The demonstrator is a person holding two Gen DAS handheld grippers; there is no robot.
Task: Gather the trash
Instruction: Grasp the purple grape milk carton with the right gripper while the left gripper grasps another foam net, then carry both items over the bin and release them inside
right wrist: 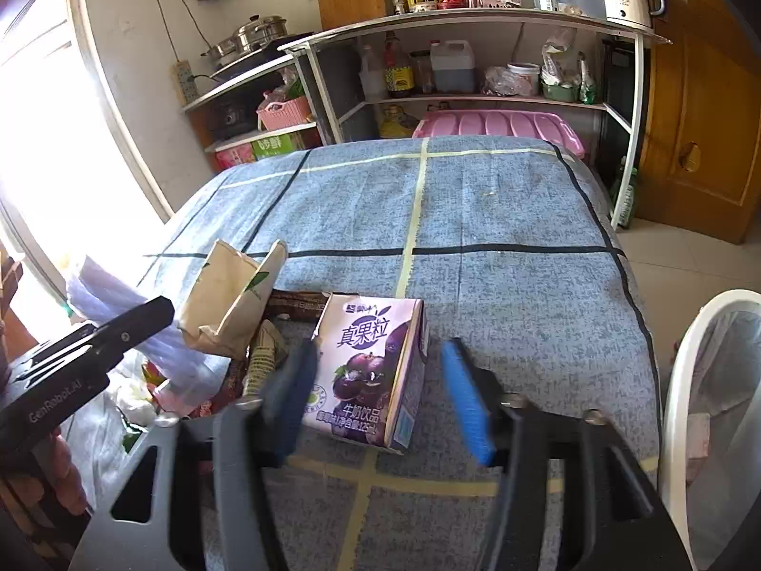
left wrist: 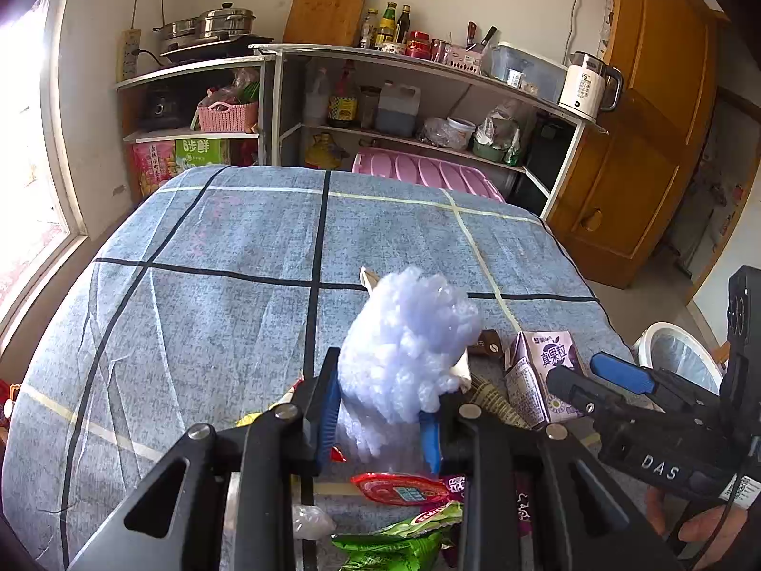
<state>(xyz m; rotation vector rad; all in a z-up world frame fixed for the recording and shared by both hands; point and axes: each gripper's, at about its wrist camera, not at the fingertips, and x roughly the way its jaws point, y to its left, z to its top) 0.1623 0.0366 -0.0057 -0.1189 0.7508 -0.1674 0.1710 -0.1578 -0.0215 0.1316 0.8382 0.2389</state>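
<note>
Left tongs: The left tongs (left wrist: 380,409) are pinched tight on a crumpled plastic wad (left wrist: 409,347) in the lower middle of the left wrist view. The wad puffs out above the blue pads because it is soft and squashed at the bottom.

Why held there: I think gripping it low keeps the fluffy part from slipping out.

Right tongs: The right tongs (right wrist: 380,395) stand wide, one blue pad on each side of the purple milk carton (right wrist: 368,371), in the lower middle of the right wrist view. The pads are not pressing on it. The left pad looks blurry.

Why wide: The carton is a fat box, so the tongs need a big gap to fit around it.

Carton: It stands on the tabletop (right wrist: 499,238), on a blue-grey checked cloth, leaning back a little.

Trash pile: More trash sits at the lower left of the right wrist view, like a torn paper box (right wrist: 228,304) just beside the carton. In the left wrist view a green wrapper (left wrist: 399,537) and a red round lid (left wrist: 399,487) lie at the bottom, under the tongs.

Bin: A white bin (right wrist: 685,380) with a bag inside waits at the right edge, close by, so trash can go straight in.

Next step: Probably squeeze the carton, then carry things to the bin.
</note>
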